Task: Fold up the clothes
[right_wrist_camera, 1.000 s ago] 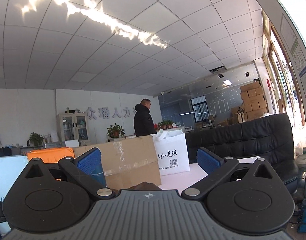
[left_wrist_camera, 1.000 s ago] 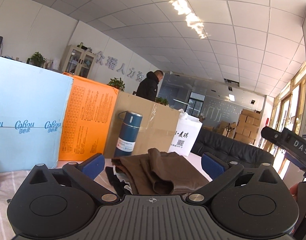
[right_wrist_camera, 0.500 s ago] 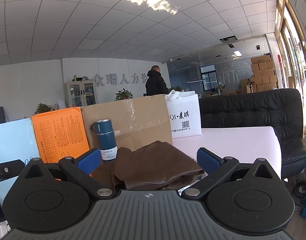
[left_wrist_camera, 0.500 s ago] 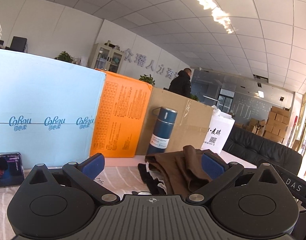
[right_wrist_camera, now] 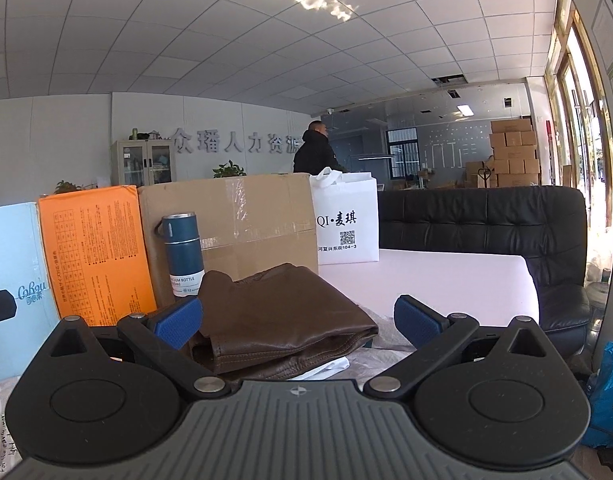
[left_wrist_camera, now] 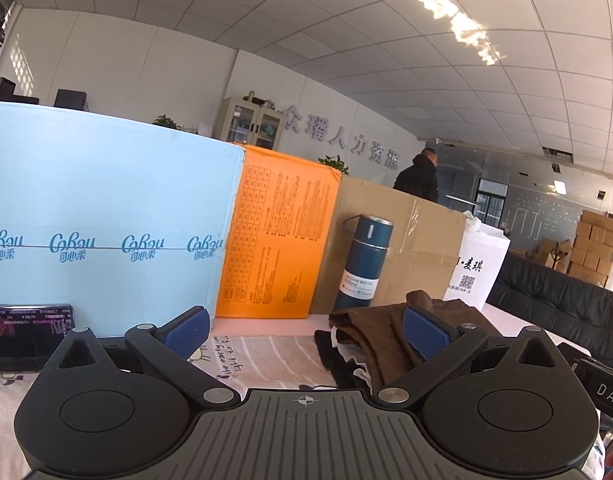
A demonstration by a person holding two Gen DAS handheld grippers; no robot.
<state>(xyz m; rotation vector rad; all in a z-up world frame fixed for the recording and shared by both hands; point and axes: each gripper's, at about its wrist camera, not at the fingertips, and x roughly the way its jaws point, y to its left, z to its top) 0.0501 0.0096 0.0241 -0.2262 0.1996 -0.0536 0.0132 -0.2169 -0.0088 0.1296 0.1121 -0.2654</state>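
A folded brown garment (right_wrist_camera: pixel 282 320) lies on top of a small pile of folded clothes (left_wrist_camera: pixel 370 344) with black and white layers under it. In the right wrist view the pile sits just ahead, between the blue pads. My right gripper (right_wrist_camera: pixel 298 324) is open and empty, close before the pile. My left gripper (left_wrist_camera: pixel 306 332) is open and empty, with the pile behind its right pad (left_wrist_camera: pixel 424 334). A striped printed cloth (left_wrist_camera: pixel 262 352) covers the table below the left gripper.
A blue vacuum bottle (right_wrist_camera: pixel 182 248) stands behind the pile. A light blue box (left_wrist_camera: pixel 102 236), an orange box (left_wrist_camera: pixel 278 248), a cardboard box (right_wrist_camera: pixel 242 220) and a white bag (right_wrist_camera: pixel 346 224) line the back. A phone (left_wrist_camera: pixel 26 332) leans at left. A black sofa (right_wrist_camera: pixel 506 240) is at right.
Both cameras have tilted down and the left one has swung left. The clothes pile has come fully into the right wrist view. Both grippers stay open.
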